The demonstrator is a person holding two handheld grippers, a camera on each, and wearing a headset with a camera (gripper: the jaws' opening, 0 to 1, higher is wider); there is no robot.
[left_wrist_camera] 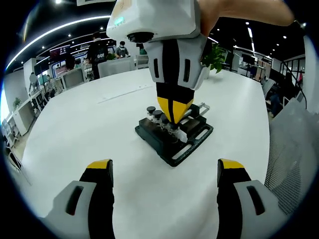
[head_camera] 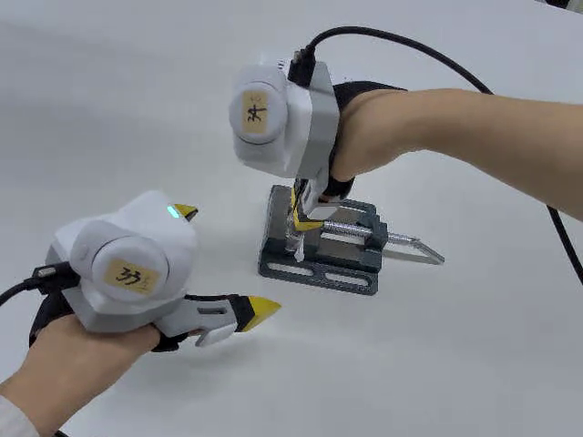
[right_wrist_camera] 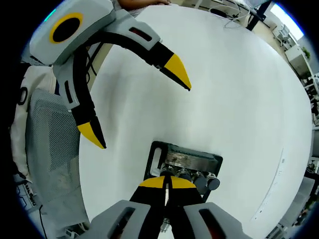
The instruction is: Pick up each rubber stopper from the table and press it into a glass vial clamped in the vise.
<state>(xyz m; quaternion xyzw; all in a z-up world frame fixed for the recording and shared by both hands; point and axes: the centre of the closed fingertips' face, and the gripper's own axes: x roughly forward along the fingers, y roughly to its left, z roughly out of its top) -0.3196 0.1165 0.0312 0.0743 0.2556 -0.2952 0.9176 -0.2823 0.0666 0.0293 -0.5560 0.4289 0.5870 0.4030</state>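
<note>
On the white table [head_camera: 455, 364], a dark vise [head_camera: 319, 264] stands a little toward 4 o'clock from the middle of the head view, and its screw handle [head_camera: 414, 244] points to 3 o'clock. The right gripper [head_camera: 305, 223] comes down from 12 o'clock, held by the right hand [head_camera: 364, 127], and a black cable [head_camera: 401, 45] leaves its top. Its yellow tips are pressed together, directly over the near end of the vise. I cannot tell if something is between them. In the right gripper view the closed tips lie over the edge of the vise, and a row of glass vials [right_wrist_camera: 202, 180] with dark stoppers [right_wrist_camera: 213, 183] continues from the tips toward 3 o'clock. In the left gripper view these vials stand upright in the vise, some of them at 10 o'clock from the right gripper's tips. The left gripper [head_camera: 225, 261] is at 8 o'clock in the head view, held by the left hand [head_camera: 64, 364], well apart from the vise. Its jaws are spread wide with nothing between them, and they point toward the vise.
</note>
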